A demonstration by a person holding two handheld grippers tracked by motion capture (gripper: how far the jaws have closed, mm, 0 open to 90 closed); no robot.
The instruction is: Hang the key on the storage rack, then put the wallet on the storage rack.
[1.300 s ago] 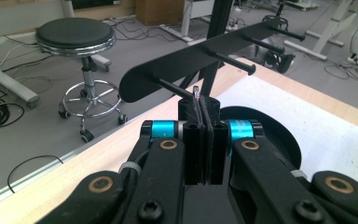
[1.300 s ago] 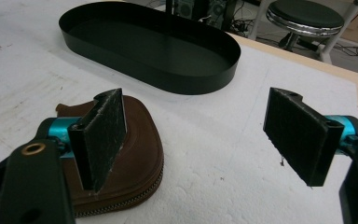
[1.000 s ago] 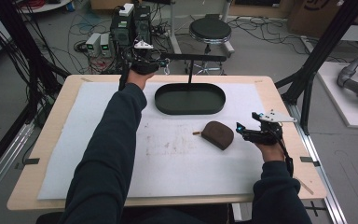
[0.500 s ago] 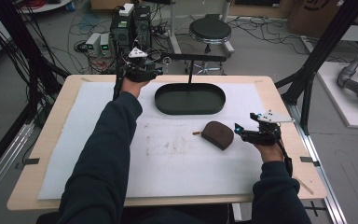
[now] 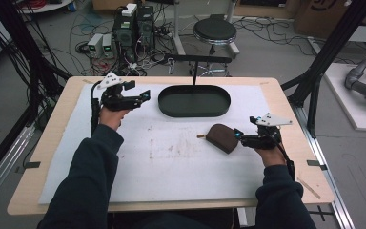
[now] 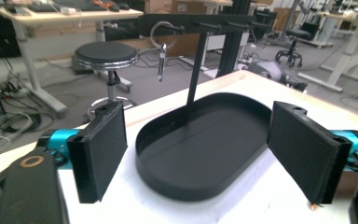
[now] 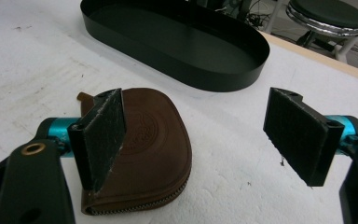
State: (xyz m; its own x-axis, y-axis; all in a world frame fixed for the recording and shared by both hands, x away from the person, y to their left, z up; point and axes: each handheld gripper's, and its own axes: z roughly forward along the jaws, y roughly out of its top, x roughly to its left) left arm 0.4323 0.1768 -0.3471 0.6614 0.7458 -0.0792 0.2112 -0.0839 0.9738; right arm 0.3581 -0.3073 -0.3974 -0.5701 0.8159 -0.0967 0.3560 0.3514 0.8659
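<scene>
Right gripper view: pouch (image 7: 140, 154), lower left, soft brown leather, light, zipped; grip across its domed body. Right gripper (image 7: 205, 135) open, empty; left gripper (image 6: 200, 149) just opened, empty.

My pouch (image 5: 222, 138) is small and brown, leather by the look of it, rounded like a half-moon, with a metal zip running along its curved edge and a round stamp pressed into its upper face. It lies flat on the white sheet, zipped shut, a little tab poking out at its far end. My right-hand jaws sit just beside it; it is near the front rim of the tray (image 5: 194, 101), which is black, oval and low-walled, not touching it.
</scene>
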